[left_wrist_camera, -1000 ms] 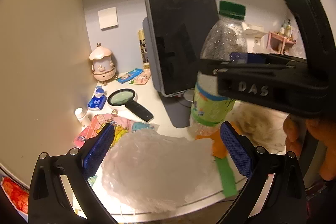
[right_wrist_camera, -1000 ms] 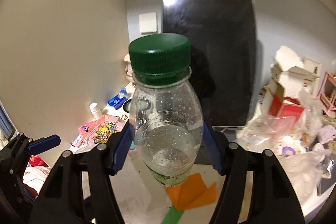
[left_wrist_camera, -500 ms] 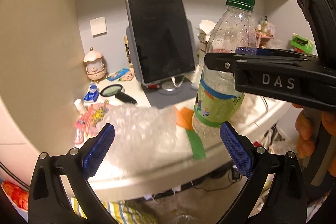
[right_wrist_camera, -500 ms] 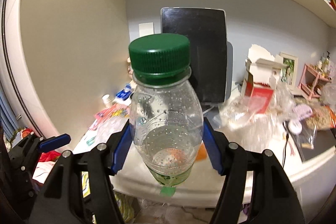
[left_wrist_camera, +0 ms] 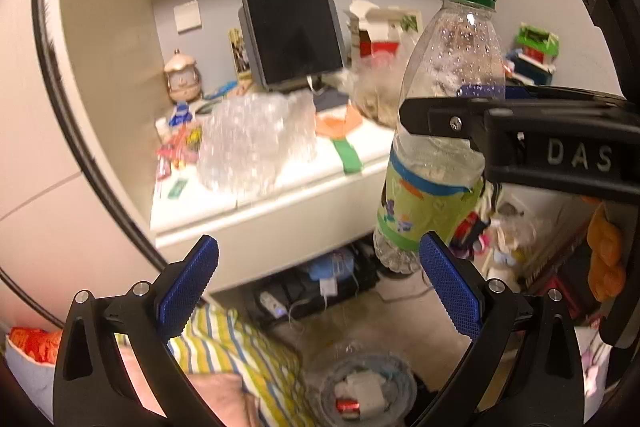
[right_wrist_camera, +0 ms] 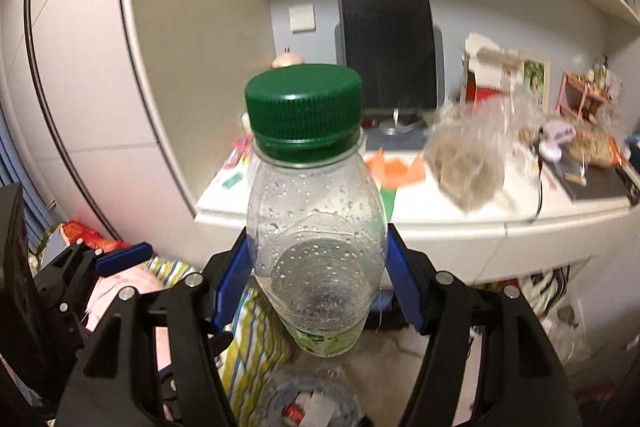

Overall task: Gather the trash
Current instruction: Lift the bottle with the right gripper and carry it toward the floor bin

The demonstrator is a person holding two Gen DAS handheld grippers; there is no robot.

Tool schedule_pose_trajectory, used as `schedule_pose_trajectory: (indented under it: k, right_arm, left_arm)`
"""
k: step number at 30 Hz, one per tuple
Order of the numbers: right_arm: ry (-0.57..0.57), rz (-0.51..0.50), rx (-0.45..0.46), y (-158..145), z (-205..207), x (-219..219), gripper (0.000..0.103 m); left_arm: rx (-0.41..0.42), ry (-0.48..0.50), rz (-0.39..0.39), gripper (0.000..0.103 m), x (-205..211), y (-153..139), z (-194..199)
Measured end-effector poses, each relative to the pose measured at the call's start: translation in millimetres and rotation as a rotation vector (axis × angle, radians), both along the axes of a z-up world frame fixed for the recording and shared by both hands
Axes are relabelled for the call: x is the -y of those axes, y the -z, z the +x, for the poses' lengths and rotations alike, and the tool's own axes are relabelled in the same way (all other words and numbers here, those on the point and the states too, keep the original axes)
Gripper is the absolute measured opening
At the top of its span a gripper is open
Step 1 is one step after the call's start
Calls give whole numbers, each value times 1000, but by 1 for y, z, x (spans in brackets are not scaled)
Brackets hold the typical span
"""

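The right gripper point(right_wrist_camera: 318, 277) is clenched on a clear plastic bottle point(right_wrist_camera: 316, 227) with a green cap point(right_wrist_camera: 304, 107), its blue pads pressed to both sides of the body; the bottle stands upright in the air, in front of the worktop point(left_wrist_camera: 280, 203) edge and above a bin point(left_wrist_camera: 364, 391) with scraps in it; the left gripper point(left_wrist_camera: 318, 287) is released, nothing between its pads; crumpled clear plastic wrap point(left_wrist_camera: 252, 143) lies on the worktop before a dark tablet point(left_wrist_camera: 290, 23).

Clear, droplet-beaded plastic bottle point(right_wrist_camera: 316, 227) — ribbed green cap point(right_wrist_camera: 304, 107) (glossy paper-like label point(left_wrist_camera: 424, 203)), crinkly bubble wrap point(left_wrist_camera: 252, 143).
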State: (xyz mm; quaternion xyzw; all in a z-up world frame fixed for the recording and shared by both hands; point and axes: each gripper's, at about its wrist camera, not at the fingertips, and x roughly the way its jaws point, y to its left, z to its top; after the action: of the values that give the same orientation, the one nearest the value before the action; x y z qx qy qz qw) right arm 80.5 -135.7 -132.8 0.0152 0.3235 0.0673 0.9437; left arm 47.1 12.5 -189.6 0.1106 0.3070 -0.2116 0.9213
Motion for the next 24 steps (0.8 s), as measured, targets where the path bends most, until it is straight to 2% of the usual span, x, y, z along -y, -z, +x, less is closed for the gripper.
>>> schedule_pose_trajectory:
  k: [3, 8, 14, 19, 23, 24]
  right_arm:
    - [-2, 0, -47, 23, -16, -9, 61]
    - [-11, -4, -134, 68, -33, -18, 61]
    - [-18, -3, -242, 147, -40, -18, 61]
    - [-45, 0, -318, 210, -47, -22, 61]
    - [-72, -1, -355, 255, -52, -26, 61]
    - [-86, 0, -371, 274, -52, -27, 61]
  left_arm:
    - [-28, -4, 8, 98, -10, 17, -13]
    - [-80, -40, 51, 98, -22, 66, -34]
    - [-186, -83, 116, 98, -24, 150, -52]
    - [-249, -91, 155, 98, -21, 208, -59]
    - [-276, -92, 187, 98, -17, 260, -58]
    - [-274, -90, 194, 98, -15, 270, -58]
